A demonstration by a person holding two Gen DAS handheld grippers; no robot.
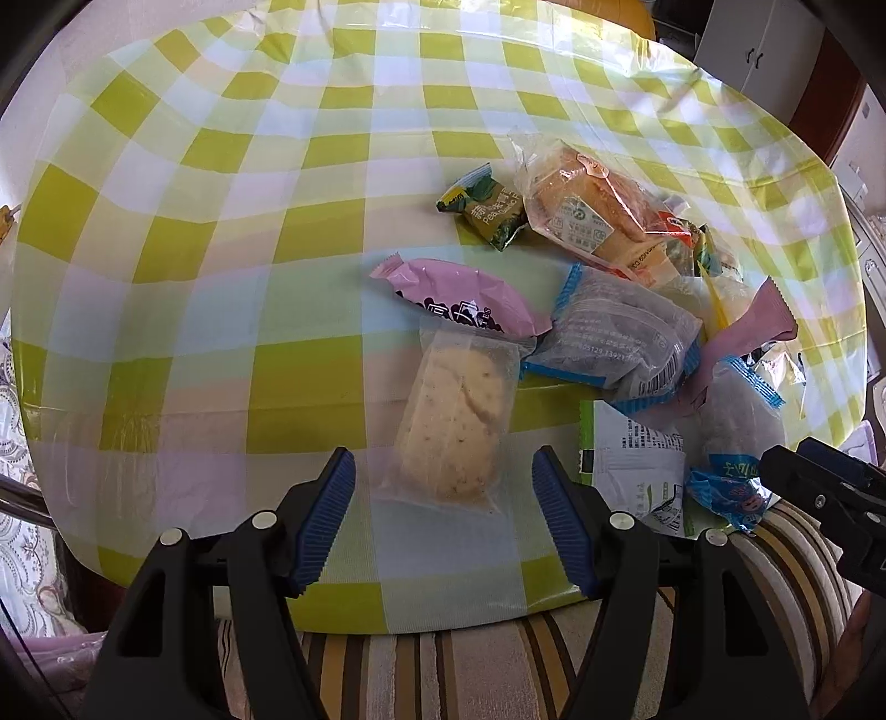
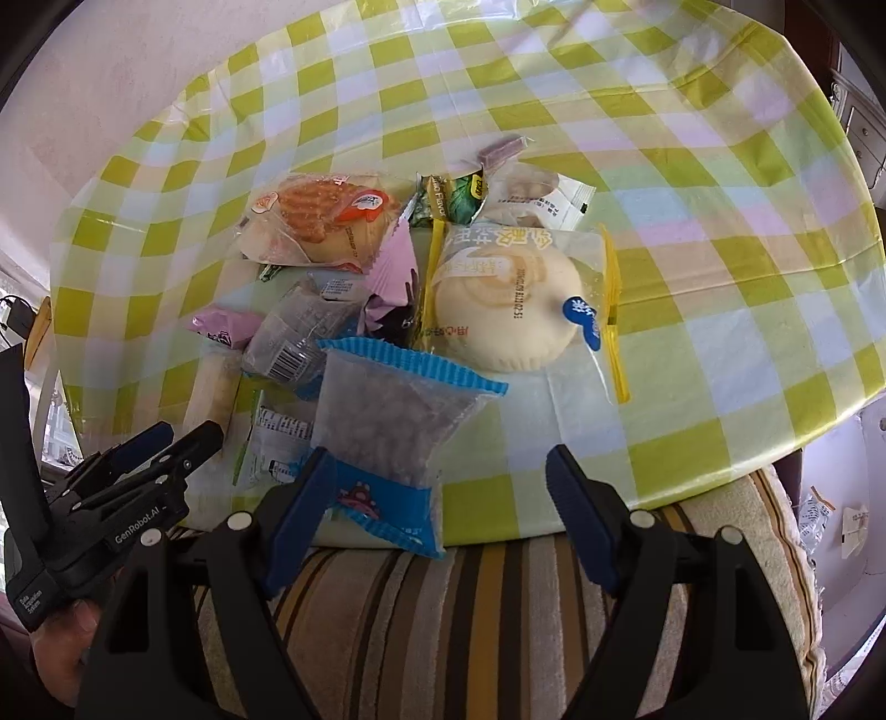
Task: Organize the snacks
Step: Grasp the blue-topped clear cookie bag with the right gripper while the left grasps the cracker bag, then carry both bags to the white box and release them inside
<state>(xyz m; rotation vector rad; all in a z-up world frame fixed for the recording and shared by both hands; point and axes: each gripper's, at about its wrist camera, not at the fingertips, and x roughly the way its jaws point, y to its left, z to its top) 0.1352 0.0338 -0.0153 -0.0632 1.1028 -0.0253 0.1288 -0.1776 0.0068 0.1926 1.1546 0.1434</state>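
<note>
A heap of wrapped snacks lies on the checked tablecloth. My left gripper hangs open over the near edge. The lower end of a clear packet holding a pale biscuit lies flat between its blue pads, which do not press on it. Behind that packet are a pink wrapper, a small green packet and a bagged bread. My right gripper is open too. A blue-edged clear packet with dark filling lies by its left finger. A round white bun sits beyond.
A striped cushion lies just under the table's near edge. A white-and-green packet lies between the two grippers. Each view shows the other gripper at its side: the left gripper, the right gripper. A white cabinet stands beyond the table.
</note>
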